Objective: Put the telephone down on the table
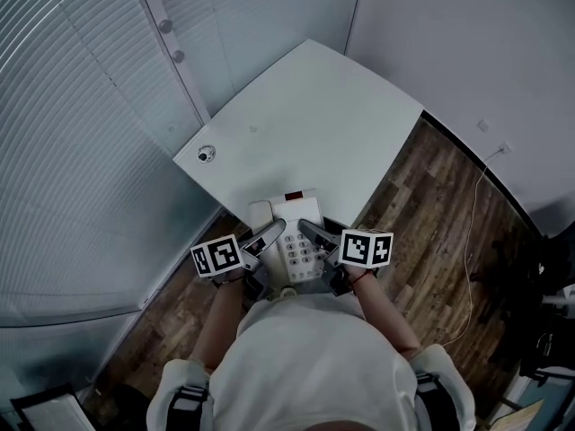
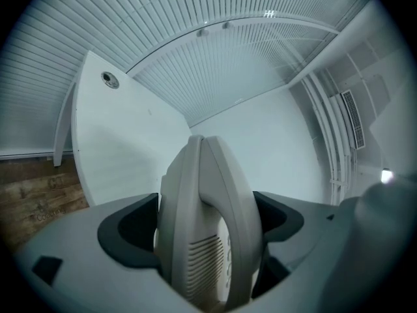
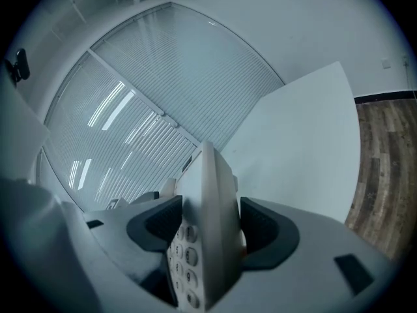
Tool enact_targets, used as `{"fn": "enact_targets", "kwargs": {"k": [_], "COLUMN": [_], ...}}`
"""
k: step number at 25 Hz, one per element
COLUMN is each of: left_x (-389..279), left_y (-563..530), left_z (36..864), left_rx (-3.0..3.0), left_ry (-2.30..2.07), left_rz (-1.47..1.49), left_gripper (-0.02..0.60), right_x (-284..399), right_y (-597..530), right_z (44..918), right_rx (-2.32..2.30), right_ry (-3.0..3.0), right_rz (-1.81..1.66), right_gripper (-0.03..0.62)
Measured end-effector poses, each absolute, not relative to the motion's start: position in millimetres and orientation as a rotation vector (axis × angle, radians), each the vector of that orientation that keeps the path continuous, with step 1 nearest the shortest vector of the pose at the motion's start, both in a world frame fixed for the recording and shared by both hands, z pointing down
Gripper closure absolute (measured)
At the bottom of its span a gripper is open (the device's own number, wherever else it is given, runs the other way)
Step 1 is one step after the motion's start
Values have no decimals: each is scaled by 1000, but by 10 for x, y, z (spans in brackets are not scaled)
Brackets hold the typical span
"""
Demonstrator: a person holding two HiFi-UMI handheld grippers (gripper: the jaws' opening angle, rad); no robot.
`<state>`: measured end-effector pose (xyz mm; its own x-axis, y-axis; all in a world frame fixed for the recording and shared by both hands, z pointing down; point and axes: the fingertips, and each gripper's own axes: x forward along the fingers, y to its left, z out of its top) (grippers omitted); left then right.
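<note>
A person's two grippers hold a cream plastic desk telephone with a grey keypad and a small dark red panel at its far end. The left gripper, its black-and-white marker cube at 8 o'clock of the telephone, has its dark jaw pads pressed on both faces of the telephone's left edge, where the corded-style handset lies in its cradle. The right gripper, with its marker cube at 4 o'clock, is clamped in the same way on the right edge beside the keypad. The telephone sits at the near corner of a white, wedge-shaped laminate table, which spreads away toward 12 o'clock; whether its base touches the tabletop cannot be told. The only other thing on the tabletop is a round metal cable grommet near the table's left corner, at 11 o'clock of the telephone and well apart from it. Pale horizontal window blinds close off the side from 8 to 11 o'clock, and a plain white wall runs from 12 to 2 o'clock. Dark wood-plank flooring lies at 3 o'clock, crossed by a thin white cable that leads up toward a wall socket. The person's white shirt fills the frame at 6 o'clock.
</note>
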<state>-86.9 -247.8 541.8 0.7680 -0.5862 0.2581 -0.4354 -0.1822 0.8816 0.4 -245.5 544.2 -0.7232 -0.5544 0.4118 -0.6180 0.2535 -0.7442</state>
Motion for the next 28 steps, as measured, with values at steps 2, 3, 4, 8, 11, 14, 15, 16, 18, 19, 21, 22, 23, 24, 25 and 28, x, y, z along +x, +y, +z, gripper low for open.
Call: {"fn": "enact_targets", "kwargs": {"k": [2, 3, 4, 8, 11, 14, 15, 16, 18, 19, 21, 22, 23, 24, 25, 28], "left_x": [-860, -855, -852, -844, -836, -820, -815, -813, -814, -814, -804, -795, -787, -778, -768, -747], "left_y": [-2573, -2617, -2657, -2796, -2882, -2971, -3000, -3030, -3097, -3130, -3184, -3208, -3233, -3260, -3289, -3368], "left_z": [5427, 5437, 5450, 5518, 5578, 5648, 5674, 5699, 5751, 5778, 5828, 5848, 5867, 5887, 5907, 5980], "left_rx": [1814, 1813, 1810, 1795, 1787, 1778, 1775, 1773, 1767, 1763, 1757, 1755, 1754, 1752, 1751, 1743], "left_ry": [-801, -806, -809, -817, -825, -832, -832, -833, -835, -837, -841, -844, -846, -848, -850, -854], "left_rz": [-167, -168, -169, -165, -158, -150, -146, -141, -133, -130, -124, -122, -119, -117, -114, -104], "left_gripper": [156, 156, 156, 156, 156, 156, 156, 156, 156, 156, 156, 156, 156, 156, 156, 156], "right_x": [14, 18, 21, 25, 31, 43, 46, 46, 42, 41, 52, 61, 70, 77, 85, 103], "right_y": [-2556, -2602, -2645, -2795, -2884, -2979, -3009, -3040, -3107, -3140, -3193, -3217, -3241, -3267, -3295, -3372], "right_z": [5457, 5467, 5480, 5542, 5606, 5673, 5697, 5722, 5775, 5803, 5854, 5876, 5898, 5920, 5940, 6011], "right_rx": [1128, 1123, 1118, 1105, 1095, 1088, 1086, 1084, 1079, 1077, 1075, 1075, 1075, 1074, 1075, 1077], "right_ry": [-2437, -2437, -2437, -2430, -2423, -2419, -2417, -2414, -2406, -2402, -2396, -2394, -2393, -2390, -2387, -2376], "right_rz": [1495, 1494, 1493, 1493, 1502, 1504, 1505, 1508, 1519, 1525, 1532, 1535, 1538, 1540, 1543, 1547], "right_gripper": [306, 306, 306, 306, 306, 306, 306, 306, 305, 306, 306, 305, 306, 306, 306, 306]}}
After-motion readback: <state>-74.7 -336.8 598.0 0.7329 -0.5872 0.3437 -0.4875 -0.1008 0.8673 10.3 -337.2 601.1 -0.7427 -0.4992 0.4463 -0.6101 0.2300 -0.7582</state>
